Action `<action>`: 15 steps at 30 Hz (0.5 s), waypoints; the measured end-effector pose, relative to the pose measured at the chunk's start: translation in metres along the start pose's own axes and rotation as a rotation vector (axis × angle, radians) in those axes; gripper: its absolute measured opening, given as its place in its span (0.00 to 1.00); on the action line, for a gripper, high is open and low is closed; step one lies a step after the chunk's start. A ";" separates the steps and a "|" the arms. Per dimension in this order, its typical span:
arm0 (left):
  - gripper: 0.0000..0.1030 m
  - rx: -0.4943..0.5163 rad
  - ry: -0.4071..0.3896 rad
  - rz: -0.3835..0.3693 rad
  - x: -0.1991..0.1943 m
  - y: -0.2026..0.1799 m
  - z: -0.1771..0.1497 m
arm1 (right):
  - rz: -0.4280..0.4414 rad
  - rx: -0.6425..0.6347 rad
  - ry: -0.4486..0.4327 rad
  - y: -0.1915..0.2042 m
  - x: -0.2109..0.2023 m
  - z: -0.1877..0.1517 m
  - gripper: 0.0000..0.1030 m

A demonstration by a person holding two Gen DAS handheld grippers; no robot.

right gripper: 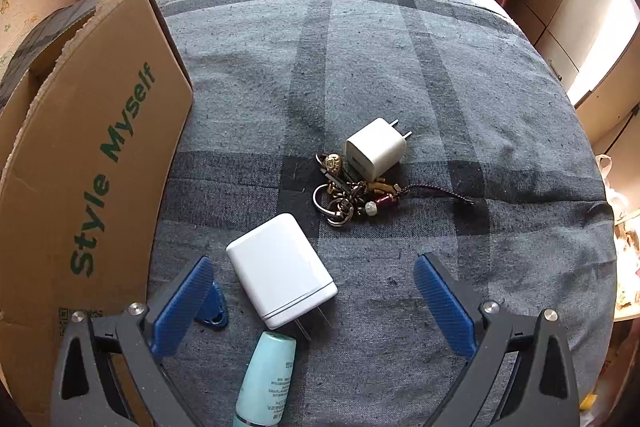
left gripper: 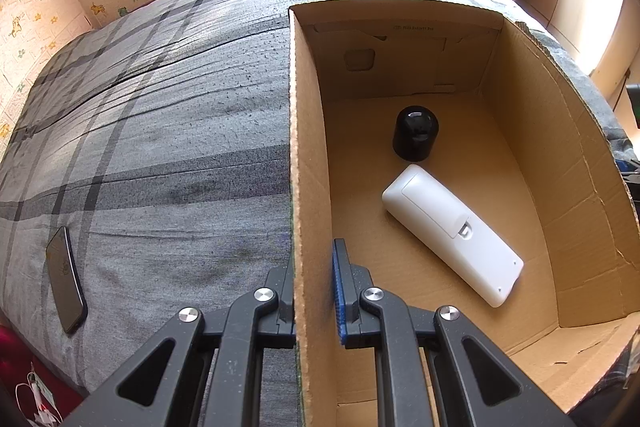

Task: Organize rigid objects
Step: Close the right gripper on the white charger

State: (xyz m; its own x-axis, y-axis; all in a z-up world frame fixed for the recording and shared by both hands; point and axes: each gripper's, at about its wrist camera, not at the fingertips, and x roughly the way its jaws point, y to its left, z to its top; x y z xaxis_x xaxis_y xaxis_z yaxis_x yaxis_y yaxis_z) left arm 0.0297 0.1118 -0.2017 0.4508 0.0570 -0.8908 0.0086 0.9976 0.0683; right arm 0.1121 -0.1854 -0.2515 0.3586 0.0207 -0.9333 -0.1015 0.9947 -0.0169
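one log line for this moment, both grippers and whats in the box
left gripper: shut on brown cardboard box wall | right gripper: open over large white wall charger | in box: black domed cap, white remote

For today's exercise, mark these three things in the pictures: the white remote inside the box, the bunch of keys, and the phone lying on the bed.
Remote (left gripper: 452, 233): left wrist view, middle of its back.
Keys (right gripper: 344, 193): right wrist view, centre of the bunch.
Phone (left gripper: 65, 279): left wrist view, middle of its screen.

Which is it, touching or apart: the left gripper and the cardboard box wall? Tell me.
Touching. The left wrist view shows the left gripper straddling the cardboard box wall, jaws closed against both faces with no gap.
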 end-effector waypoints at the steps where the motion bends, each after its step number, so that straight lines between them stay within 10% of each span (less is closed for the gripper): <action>1: 0.13 -0.002 0.000 -0.001 0.000 0.000 0.000 | 0.006 -0.001 0.001 0.000 0.001 -0.001 0.97; 6: 0.13 -0.002 0.000 -0.001 0.000 0.001 0.000 | 0.067 0.009 0.049 0.003 0.008 -0.005 0.52; 15: 0.13 -0.002 0.000 0.001 0.000 0.001 0.000 | 0.055 -0.002 0.017 0.007 -0.010 -0.009 0.47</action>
State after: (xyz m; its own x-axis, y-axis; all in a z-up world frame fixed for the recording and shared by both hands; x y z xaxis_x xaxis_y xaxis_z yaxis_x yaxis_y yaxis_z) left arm 0.0297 0.1126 -0.2013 0.4507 0.0581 -0.8908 0.0067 0.9976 0.0685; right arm 0.0997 -0.1792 -0.2450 0.3369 0.0739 -0.9386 -0.1226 0.9919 0.0341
